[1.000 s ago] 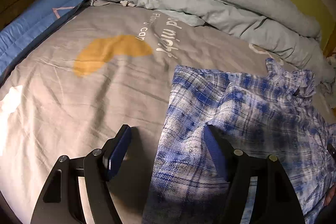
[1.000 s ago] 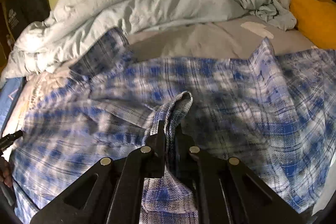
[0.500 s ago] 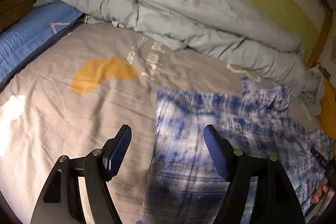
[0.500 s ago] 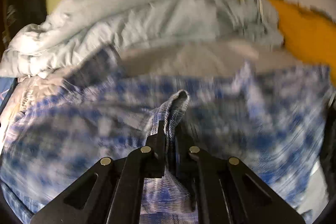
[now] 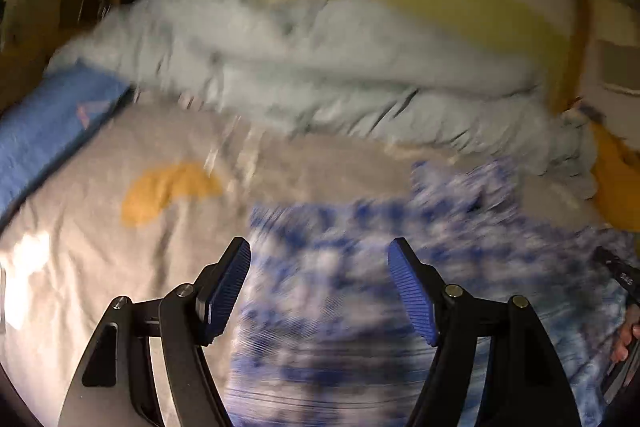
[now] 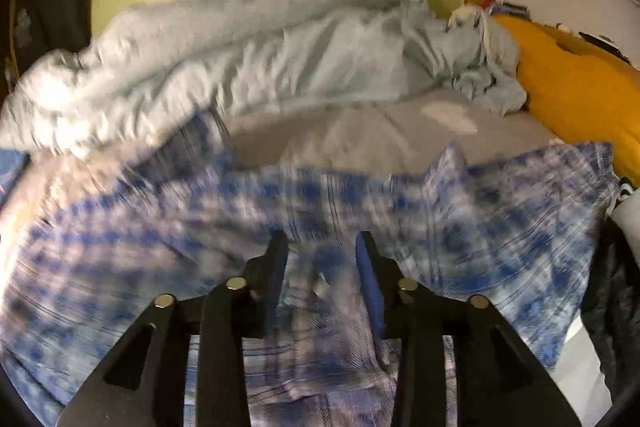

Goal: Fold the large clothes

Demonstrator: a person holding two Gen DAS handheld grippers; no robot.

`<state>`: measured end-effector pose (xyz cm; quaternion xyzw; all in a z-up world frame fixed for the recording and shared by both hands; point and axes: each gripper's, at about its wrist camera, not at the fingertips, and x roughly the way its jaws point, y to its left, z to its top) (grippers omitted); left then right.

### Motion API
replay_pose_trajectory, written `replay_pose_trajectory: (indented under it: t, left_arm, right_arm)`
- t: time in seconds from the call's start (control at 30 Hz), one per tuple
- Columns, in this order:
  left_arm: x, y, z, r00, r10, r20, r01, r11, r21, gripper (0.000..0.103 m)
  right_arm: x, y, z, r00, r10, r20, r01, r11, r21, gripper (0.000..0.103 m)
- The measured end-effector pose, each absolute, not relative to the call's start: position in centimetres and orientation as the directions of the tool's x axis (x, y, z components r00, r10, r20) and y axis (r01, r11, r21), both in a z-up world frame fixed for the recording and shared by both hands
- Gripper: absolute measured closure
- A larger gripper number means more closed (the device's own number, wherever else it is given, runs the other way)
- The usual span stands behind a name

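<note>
Plaid shirt [image 6: 500, 227] spread on bed [image 5: 80, 259].
Left gripper [image 5: 319, 287] wide, empty; right gripper [image 6: 322, 267] opening, pads clear of shirt; duvet [image 6: 260, 59] at 12 o'clock.

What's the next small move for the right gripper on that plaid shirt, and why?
Probably back the right gripper up and off the plaid shirt. Its jaws are opening, with cloth lying loose between them, unpinched. The left gripper is open and holds nothing, and the shirt lies on the grey sheet, so clearing off before the next grab seems right.

Wide-apart left tongs [image 5: 319, 281] — plaid shirt [image 5: 340, 347] below
</note>
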<state>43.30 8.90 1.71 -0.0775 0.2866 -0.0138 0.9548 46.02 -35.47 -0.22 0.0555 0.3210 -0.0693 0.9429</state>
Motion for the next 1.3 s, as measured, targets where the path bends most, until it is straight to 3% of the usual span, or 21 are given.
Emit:
replay_pose_trajectory:
  t: [0.07, 0.13, 0.27, 0.33, 0.47, 0.7, 0.83, 1.0, 1.07, 1.2, 1.3]
  left_arm:
    - [41.3, 7.2, 4.0, 0.873, -0.111, -0.474, 0.036, 0.986, -0.165, 0.030]
    - [39.6, 5.2, 6.3, 0.897, -0.116, -0.426, 0.061, 0.988, -0.139, 0.029]
    - [36.6, 1.0, 10.3, 0.934, -0.120, -0.335, 0.103, 0.992, -0.069, 0.007]
    - [36.0, -0.6, 11.5, 0.939, -0.155, -0.309, 0.138, 0.987, -0.077, 0.000]
    - [36.0, -2.7, 11.1, 0.928, -0.197, -0.316, 0.162, 0.978, -0.133, 0.000]
    - [38.5, -4.6, 4.0, 0.879, -0.219, -0.423, 0.165, 0.973, -0.161, 0.000]
    - [40.4, -5.8, 1.1, 0.849, -0.188, -0.494, 0.153, 0.982, -0.111, 0.000]
    - [40.8, -8.0, -1.2, 0.815, -0.206, -0.541, 0.216, 0.975, -0.046, 0.000]
    - [40.7, -9.1, -1.8, 0.819, -0.176, -0.545, 0.220, 0.975, 0.016, 0.000]
    - [40.2, -10.9, -2.4, 0.825, -0.155, -0.544, 0.247, 0.964, 0.100, 0.000]
    - [39.9, -11.7, -2.5, 0.830, -0.144, -0.539, 0.257, 0.956, 0.139, 0.000]
  right_arm:
    - [44.7, -36.1, 1.4, 0.805, -0.045, -0.592, 0.150, 0.980, 0.129, 0.066]
    - [43.1, -36.9, 3.4, 0.822, 0.032, -0.568, 0.110, 0.970, 0.215, 0.050]
    - [41.8, -38.0, 7.1, 0.799, 0.047, -0.599, 0.069, 0.983, 0.169, 0.034]
    - [41.3, -39.2, 8.3, 0.785, -0.013, -0.619, 0.096, 0.990, 0.102, 0.013]
    - [40.5, -42.3, 8.0, 0.735, -0.189, -0.651, 0.258, 0.966, 0.011, 0.012]
    - [38.5, -50.2, 1.3, 0.663, -0.140, -0.735, 0.437, 0.870, 0.229, 0.012]
    - [38.8, -53.2, -1.7, 0.615, -0.134, -0.777, 0.501, 0.827, 0.254, 0.028]
    - [38.7, -54.0, -2.5, 0.628, -0.141, -0.765, 0.517, 0.810, 0.275, 0.035]
    - [38.7, -54.0, -2.6, 0.624, -0.154, -0.766, 0.522, 0.812, 0.262, 0.043]
    - [39.0, -54.9, -4.2, 0.606, -0.109, -0.788, 0.532, 0.792, 0.299, 0.082]
    - [38.9, -55.0, -4.6, 0.626, -0.096, -0.774, 0.507, 0.804, 0.311, 0.097]
